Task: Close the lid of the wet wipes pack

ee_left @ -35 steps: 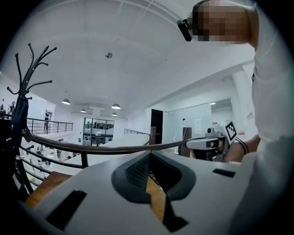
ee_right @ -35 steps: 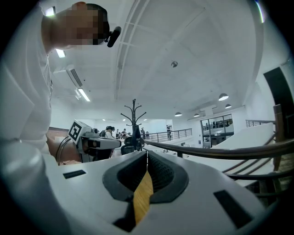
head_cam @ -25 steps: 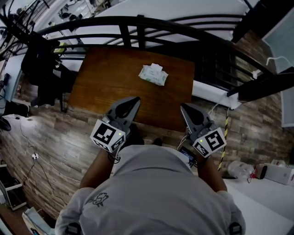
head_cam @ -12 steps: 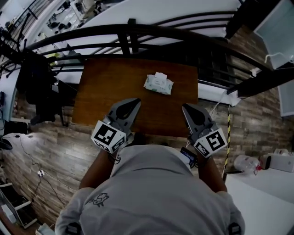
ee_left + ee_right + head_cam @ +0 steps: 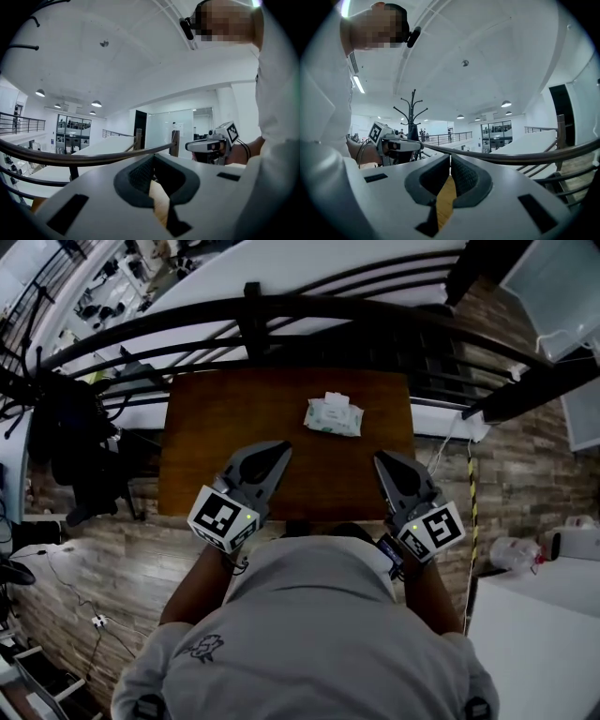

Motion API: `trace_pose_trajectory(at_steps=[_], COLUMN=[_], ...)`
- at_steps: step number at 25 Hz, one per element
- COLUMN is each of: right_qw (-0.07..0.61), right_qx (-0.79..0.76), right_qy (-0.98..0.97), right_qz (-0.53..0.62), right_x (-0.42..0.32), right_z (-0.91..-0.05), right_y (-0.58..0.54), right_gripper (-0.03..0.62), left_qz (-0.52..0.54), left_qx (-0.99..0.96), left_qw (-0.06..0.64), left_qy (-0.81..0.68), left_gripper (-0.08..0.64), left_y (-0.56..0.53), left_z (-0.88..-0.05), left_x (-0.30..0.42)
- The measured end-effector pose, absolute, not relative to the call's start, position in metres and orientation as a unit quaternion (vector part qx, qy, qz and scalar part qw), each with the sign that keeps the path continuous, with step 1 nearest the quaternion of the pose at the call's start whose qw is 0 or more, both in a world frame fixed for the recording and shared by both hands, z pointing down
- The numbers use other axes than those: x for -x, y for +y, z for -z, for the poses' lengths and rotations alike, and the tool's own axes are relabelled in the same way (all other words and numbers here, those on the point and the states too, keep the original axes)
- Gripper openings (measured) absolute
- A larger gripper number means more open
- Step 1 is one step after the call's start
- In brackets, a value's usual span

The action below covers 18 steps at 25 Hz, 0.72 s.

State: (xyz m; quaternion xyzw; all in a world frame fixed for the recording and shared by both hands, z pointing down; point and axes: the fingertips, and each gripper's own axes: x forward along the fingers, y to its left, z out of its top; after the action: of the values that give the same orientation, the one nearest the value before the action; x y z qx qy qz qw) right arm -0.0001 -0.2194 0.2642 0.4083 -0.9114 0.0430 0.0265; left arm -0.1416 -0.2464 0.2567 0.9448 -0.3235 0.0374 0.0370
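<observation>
Wipes first: saw the wet wipes pack (image 5: 333,416) lying flat on the far half of the brown wooden surface (image 5: 216,418), right of centre, with a white flap (image 5: 330,397) at its far side seemingly lifted, though too small to judge firmly. Found the left tool (image 5: 279,450) and the right tool (image 5: 379,457) well short of the pack, over the near edge, pointing level toward the far side and touching nothing. Read the left tool as closed, pads together at the tips, only bare wood showing through the slot behind them, nothing held. Read the right tool the same: closed and empty. Noted a dark curved railing (image 5: 281,307) just beyond the surface.
</observation>
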Motion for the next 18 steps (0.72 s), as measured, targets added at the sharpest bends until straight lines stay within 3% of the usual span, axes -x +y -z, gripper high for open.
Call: trace_pose_trajectory(at_steps=[18], right_qw=[0.052], right_qx=[-0.420], right_qy=[-0.899], right_qz=[-0.113], right_x=[-0.022], right_z=[-0.324], right_y=[-0.286], right_gripper=[0.035], left_qz=[-0.102], left_qx=[-0.941], left_qw=[0.091], left_qy=[-0.309], left_gripper=[0.014], left_y=[-0.304], left_z=[-0.323], left_x=[0.126])
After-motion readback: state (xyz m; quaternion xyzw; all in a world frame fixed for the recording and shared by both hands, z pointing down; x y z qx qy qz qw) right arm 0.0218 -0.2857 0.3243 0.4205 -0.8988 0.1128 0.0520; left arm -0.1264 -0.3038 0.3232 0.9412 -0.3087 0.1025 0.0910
